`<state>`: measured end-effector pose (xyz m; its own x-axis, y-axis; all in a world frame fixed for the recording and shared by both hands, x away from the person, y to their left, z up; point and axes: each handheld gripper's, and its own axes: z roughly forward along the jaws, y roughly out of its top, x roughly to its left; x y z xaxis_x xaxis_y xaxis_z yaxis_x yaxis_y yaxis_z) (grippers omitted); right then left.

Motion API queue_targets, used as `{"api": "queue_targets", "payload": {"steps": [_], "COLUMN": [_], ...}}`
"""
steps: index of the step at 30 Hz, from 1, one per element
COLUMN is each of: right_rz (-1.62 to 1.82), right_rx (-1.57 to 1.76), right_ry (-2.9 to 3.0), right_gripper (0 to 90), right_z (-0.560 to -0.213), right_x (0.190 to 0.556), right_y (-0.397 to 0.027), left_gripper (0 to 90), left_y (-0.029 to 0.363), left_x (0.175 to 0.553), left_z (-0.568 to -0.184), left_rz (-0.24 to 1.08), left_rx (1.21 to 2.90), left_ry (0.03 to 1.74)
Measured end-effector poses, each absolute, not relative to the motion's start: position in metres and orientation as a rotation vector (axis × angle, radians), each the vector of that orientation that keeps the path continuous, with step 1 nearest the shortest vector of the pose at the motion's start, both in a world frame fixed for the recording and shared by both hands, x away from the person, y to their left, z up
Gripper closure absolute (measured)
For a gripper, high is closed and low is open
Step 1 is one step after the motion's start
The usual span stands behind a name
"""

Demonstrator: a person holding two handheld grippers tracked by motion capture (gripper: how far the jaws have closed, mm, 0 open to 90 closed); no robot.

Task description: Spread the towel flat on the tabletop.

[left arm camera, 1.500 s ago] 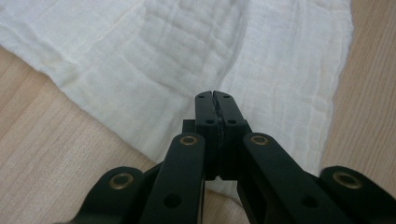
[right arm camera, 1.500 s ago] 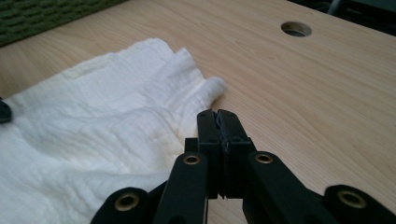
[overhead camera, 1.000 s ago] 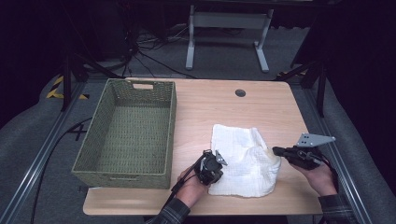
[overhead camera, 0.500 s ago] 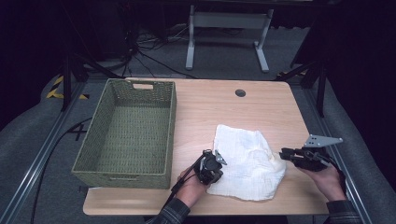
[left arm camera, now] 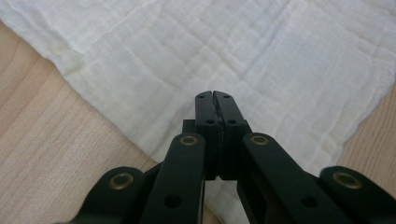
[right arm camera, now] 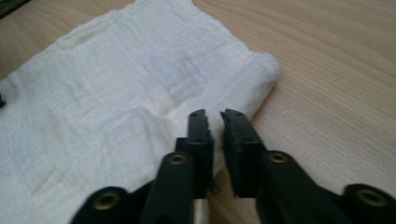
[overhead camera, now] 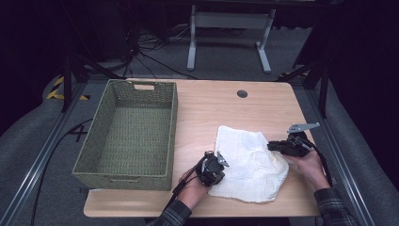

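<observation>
A white cloth lies spread and wrinkled on the wooden table, near the front. My left gripper rests at the cloth's left edge. In the left gripper view its jaws are shut tight above the cloth, and I see no fabric pinched between them. My right gripper is at the cloth's right edge, pointing left. Its jaws have just been closing and stand all but together, with a thin slit between the tips and nothing in it. They hover over the cloth's rounded corner.
A green woven basket stands on the left half of the table, its inside bare. A round cable hole sits near the far edge. Bare wood lies behind the cloth. Metal rails run along both sides of the table.
The right gripper drew a little to the right off the cloth, then came back to its right edge. The cloth's right side settled flatter. The left gripper stayed put.
</observation>
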<state>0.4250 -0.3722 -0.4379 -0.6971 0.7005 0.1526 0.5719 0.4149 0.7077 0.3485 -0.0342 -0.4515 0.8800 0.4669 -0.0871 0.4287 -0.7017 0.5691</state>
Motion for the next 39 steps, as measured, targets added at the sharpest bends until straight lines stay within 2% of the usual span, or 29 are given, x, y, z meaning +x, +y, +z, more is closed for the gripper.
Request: {"api": "queue_targets", "payload": {"steps": [2,14,19,25,31,33,36,39], "right_rz": [1.161,1.291,1.338,1.353,1.282,1.258,1.289,1.317], "right_rx": [1.123,0.965,0.834,0.699,0.595,0.578,0.55,0.575], "right_ry": [2.49,2.419,2.461,2.541,2.684,2.725,2.704,2.645], "right_gripper": [89.2,90.0,90.0,90.0,89.8,89.2,81.9,81.3], "right_z": [-0.436,-0.402,-0.394,-0.395,-0.414,-0.42,-0.416,-0.405], "right_x": [0.425,0.407,0.393,0.378,0.365,0.362,0.36,0.362], "right_y": [-0.372,-0.357,-0.331,-0.297,-0.262,-0.255,-0.257,-0.268], "left_gripper": [89.8,89.8,89.8,89.8,89.8,89.8,89.7,89.8], "left_y": [-0.034,-0.034,-0.034,-0.034,-0.034,-0.034,-0.034,-0.034], "left_x": [0.349,0.349,0.349,0.349,0.349,0.349,0.349,0.349], "left_z": [-0.451,-0.451,-0.451,-0.451,-0.451,-0.451,-0.451,-0.451], "left_rz": [0.08,0.076,0.073,0.076,0.077,0.079,0.079,0.077], "left_rx": [2.448,2.451,2.449,2.451,2.45,2.449,2.45,2.45], "left_ry": [0.643,0.641,0.64,0.637,0.637,0.639,0.638,0.634]}}
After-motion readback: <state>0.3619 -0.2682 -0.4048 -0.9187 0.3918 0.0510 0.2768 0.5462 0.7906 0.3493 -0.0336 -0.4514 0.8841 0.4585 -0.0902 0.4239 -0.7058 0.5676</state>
